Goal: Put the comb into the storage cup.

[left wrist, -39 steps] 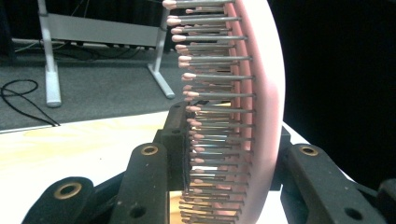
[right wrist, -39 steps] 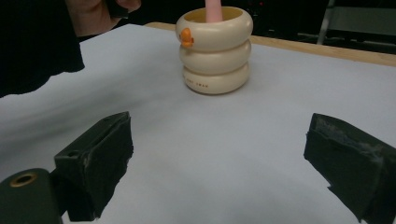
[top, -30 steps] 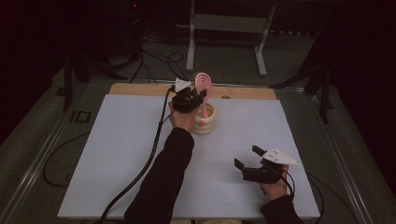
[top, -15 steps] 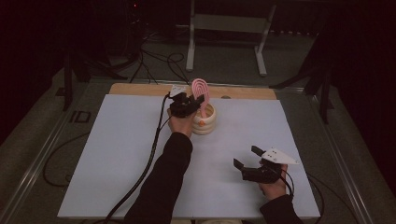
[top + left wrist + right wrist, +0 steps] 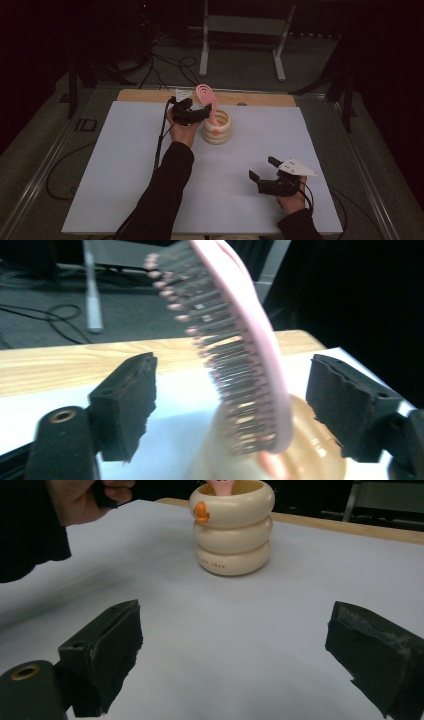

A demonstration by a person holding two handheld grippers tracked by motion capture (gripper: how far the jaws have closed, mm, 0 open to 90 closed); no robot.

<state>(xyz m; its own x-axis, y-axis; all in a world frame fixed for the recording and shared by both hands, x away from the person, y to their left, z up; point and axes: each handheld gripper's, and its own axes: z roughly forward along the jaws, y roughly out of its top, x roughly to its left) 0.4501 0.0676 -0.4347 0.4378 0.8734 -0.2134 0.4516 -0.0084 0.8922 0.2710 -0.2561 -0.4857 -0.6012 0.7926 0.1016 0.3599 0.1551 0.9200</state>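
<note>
A pink hairbrush (image 5: pixel 205 99) stands handle-down in a cream ringed cup (image 5: pixel 217 130) with an orange mark, at the far middle of the table. My left gripper (image 5: pixel 202 113) is level with the brush, just left of the cup. Its jaws have just been opening. In the left gripper view the brush (image 5: pixel 240 365) leans between the pads, which stand apart from it, above the cup (image 5: pixel 310 455). My right gripper (image 5: pixel 263 168) is open and empty near the front right. The right gripper view has that gripper (image 5: pixel 245 655) facing the cup (image 5: pixel 232 530) across bare sheet.
A white sheet (image 5: pixel 125 175) covers the table, with a wooden strip (image 5: pixel 145 96) along its far edge. Beyond it are a metal stand (image 5: pixel 240 30) and floor cables (image 5: pixel 165 62). The left forearm (image 5: pixel 160 195) crosses the middle of the sheet.
The left gripper's jaws have opened and let go of the brush, which now stands in the cup. The left hand shifted slightly down and sideways. The right gripper has kept still.
</note>
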